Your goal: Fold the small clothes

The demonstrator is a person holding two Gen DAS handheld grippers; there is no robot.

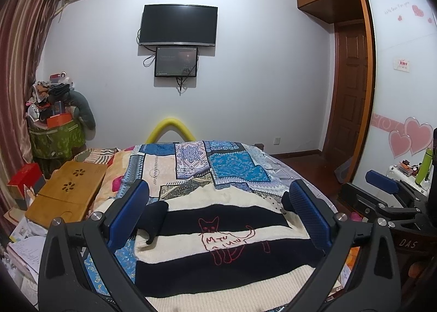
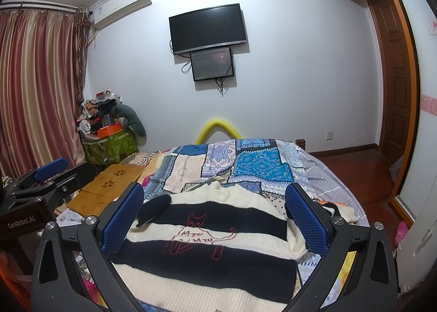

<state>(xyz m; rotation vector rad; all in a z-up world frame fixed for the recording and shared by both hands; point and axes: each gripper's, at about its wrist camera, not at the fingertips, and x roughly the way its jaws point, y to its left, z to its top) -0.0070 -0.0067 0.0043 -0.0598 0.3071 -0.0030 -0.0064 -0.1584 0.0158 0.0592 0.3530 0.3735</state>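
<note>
A small cream and black striped sweater (image 1: 218, 246) with a red outlined cat lies flat on the patterned bed cover (image 1: 191, 164). It also shows in the right wrist view (image 2: 207, 246). My left gripper (image 1: 218, 202) is open and empty, its blue pads wide apart above the sweater's upper part. My right gripper (image 2: 214, 208) is open and empty too, held above the sweater. The right gripper also shows at the right edge of the left wrist view (image 1: 382, 183). A black sleeve end (image 1: 154, 216) lies folded in at the sweater's left.
A wooden lap tray (image 1: 65, 194) lies at the bed's left, with papers below it. A green bag piled with clutter (image 1: 57, 137) stands by the curtain. A yellow foam tube (image 1: 170, 129) is at the bed's far end. A wardrobe (image 1: 404, 79) and floor are on the right.
</note>
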